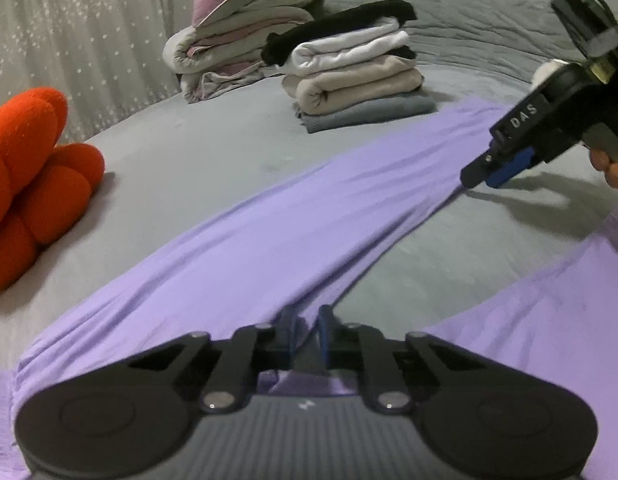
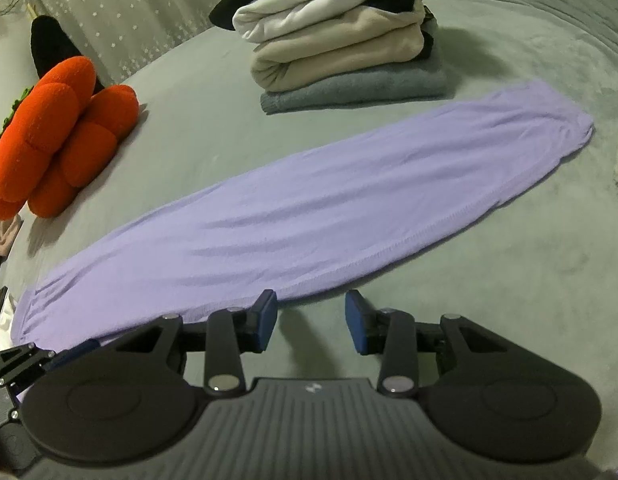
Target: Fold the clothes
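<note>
A pair of lavender trousers [image 1: 269,232] lies on the grey bedspread [image 1: 189,160]. One leg stretches away toward the far right. A second stretch of the same cloth [image 1: 549,320] spreads at the lower right. My left gripper [image 1: 305,320] is shut on a bunched fold of the trousers near their crotch. In the right wrist view the long leg [image 2: 309,208] lies flat and smooth. My right gripper [image 2: 311,316] is open just off the leg's near edge, with bare bedspread between its fingers. The left wrist view shows the right gripper [image 1: 483,174] low at that same edge.
A stack of folded clothes [image 1: 357,76] [image 2: 341,40] stands just beyond the leg. Folded bedding under a pink pillow [image 1: 237,28] sits behind it. An orange plush cushion [image 1: 33,176] [image 2: 57,140] lies at the left. A starred curtain [image 1: 69,20] hangs at the back.
</note>
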A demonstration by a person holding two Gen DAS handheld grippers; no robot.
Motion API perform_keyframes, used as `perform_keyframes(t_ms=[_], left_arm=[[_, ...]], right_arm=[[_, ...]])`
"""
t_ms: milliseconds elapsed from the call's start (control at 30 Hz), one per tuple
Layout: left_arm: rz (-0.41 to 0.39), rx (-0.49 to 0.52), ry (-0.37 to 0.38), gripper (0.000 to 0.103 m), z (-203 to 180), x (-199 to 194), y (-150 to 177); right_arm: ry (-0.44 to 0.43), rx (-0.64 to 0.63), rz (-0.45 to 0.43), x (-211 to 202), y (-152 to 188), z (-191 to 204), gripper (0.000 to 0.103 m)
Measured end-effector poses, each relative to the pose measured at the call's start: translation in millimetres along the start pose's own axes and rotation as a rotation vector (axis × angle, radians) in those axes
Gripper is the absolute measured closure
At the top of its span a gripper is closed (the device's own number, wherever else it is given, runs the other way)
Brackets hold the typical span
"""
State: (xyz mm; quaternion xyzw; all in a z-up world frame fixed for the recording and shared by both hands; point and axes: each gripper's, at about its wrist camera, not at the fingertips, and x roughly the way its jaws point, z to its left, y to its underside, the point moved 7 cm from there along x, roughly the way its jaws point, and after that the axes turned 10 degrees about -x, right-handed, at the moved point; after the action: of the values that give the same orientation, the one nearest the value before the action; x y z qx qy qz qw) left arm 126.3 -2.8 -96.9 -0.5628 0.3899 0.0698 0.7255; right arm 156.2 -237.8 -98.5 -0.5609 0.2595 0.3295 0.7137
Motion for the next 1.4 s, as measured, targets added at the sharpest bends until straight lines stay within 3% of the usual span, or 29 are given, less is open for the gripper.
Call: perform_keyframes(t_ms=[100, 267, 500, 567, 667, 800, 900, 1100, 1400], left_arm=[[0.005, 0.001, 0.005, 0.102, -1.2, 0.0, -1.6], [0.034, -0.018, 0.081, 0.102, 3.8, -13.3, -2.3], [0.091, -0.010, 0.103, 0.098, 0.9, -7.1, 3.8], [0.086, -0.048, 0.129, 0.089, 4.3, -9.7, 1.6], [0.056, -0.133, 0.154, 0.057, 13.0, -11.9, -3.6], [-0.013, -0.215, 0.134, 0.027, 21.8, -12.4, -9.1], [-0.048, -0.225, 0.073, 0.016, 26.2, -8.5, -6.7], [0.002, -0.246, -0.037, 0.004, 30.4, 11.3, 9.1], [0.009, -0.337, -0.014, 0.001, 22.9, 4.3, 5.4]], right_arm=[[0.004, 0.004, -0.007, 0.9, -1.5, 0.1, 0.063], [0.025, -0.009, -0.008, -3.4, -2.8, -0.4, 0.065], [0.094, -0.059, -0.059, -9.9, -8.3, 3.2, 0.061], [0.106, -0.095, -0.092, -13.2, -11.1, 8.0, 0.060], [0.122, -0.164, -0.125, -13.4, -13.1, 17.1, 0.057], [0.125, -0.242, -0.143, -5.2, -11.9, 29.2, 0.051], [0.137, -0.298, -0.158, 2.8, -10.5, 37.2, 0.042], [0.203, -0.365, -0.141, 22.5, -2.8, 36.5, 0.025], [0.215, -0.357, -0.131, 12.4, 0.3, 38.1, 0.013]])
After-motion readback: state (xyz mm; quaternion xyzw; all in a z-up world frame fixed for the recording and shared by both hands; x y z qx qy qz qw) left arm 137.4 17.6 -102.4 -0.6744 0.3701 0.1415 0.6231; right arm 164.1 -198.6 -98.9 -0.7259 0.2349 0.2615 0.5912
